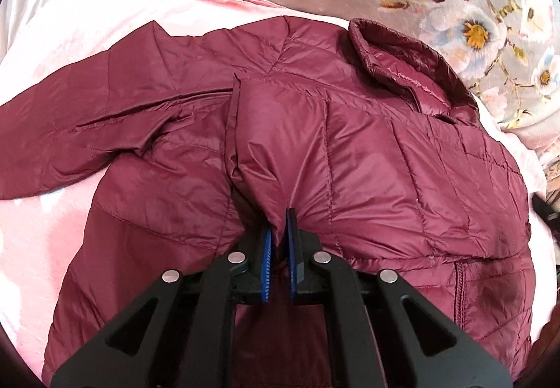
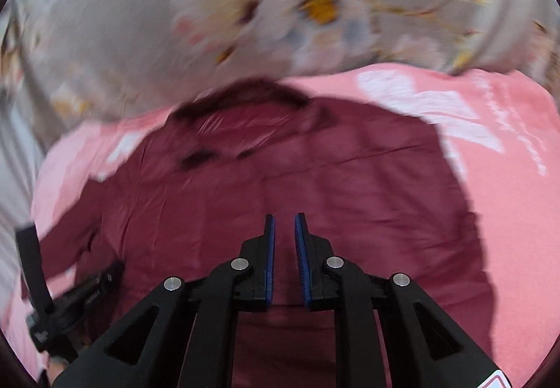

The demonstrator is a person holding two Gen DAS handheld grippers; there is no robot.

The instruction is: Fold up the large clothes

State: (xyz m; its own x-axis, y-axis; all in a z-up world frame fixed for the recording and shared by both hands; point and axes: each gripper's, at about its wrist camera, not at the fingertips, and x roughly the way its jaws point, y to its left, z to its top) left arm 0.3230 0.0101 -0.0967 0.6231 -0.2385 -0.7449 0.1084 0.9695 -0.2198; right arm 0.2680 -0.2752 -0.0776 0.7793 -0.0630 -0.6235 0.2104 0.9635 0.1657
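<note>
While my left gripper point(image 1: 280, 230) is clamped on a pinch of the maroon puffer jacket point(image 1: 350, 157) lying collar-away on the pink blanket point(image 1: 42, 230), my right gripper point(image 2: 284, 223) hovers slightly parted over the jacket's back, nearer its collar point(image 1: 385, 52)

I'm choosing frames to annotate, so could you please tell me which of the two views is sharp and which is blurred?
Left wrist view: sharp, the maroon quilted puffer jacket shows crisp stitching, with the left tool shut on a fold of it. Right wrist view: motion-blurred, the floral grey bedding and jacket smear, though the right tool itself stays crisp. Both show fisheye curvature and dark corners.
</note>
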